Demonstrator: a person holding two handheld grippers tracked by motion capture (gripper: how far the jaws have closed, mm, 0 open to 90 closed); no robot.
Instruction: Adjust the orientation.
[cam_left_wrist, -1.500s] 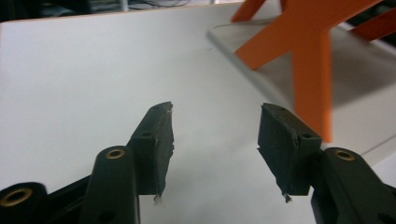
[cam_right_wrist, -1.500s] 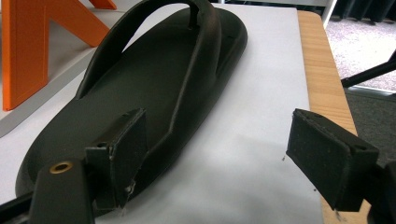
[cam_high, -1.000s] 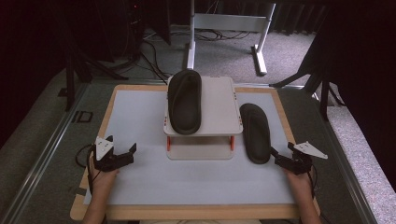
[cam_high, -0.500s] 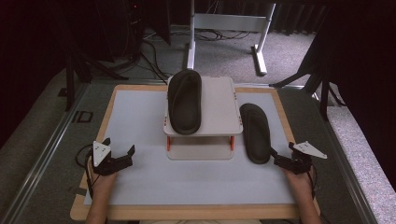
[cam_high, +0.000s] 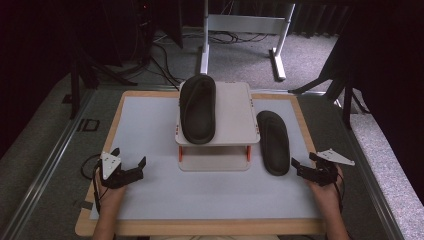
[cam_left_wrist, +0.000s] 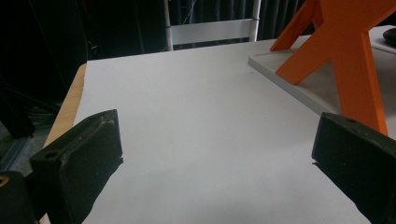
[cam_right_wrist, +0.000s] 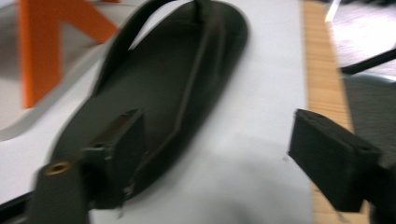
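A: Left gripper (cam_high: 131, 167) w/ jaws spread wide, nothing between them, resting low at abt 8 o'clock on the white table (cam_high: 150, 130). In the left gripper view the pads (cam_left_wrist: 88, 154) frame bare surface, orange leg (cam_left_wrist: 348, 56) of the rack off at 2 o'clock.

B: And mid-table?

A: White two-tier rack (cam_high: 235, 115) dead centre, one dark slipper (cam_high: 198, 109) lying on its top shelf, left half. Free space beside it, right half.

B: The other one?

A: Second slipper (cam_high: 273, 142) flat on the table, just right of the rack, abt 3 o'clock. Right gripper (cam_high: 303, 165) sits right at its near end, jaws also apart, not clamped yet. Right gripper view: slipper (cam_right_wrist: 159, 84) runs up btwn the jaws, left pad over the heel edge.

B: So how'd you grab it well?

A: I'd say get one jaw over the sole's rim, other under or outside, squeeze near the heel's thick part, not the strap. Lift level, it's floppy, then clear the shelf edge before setting down by its mate.
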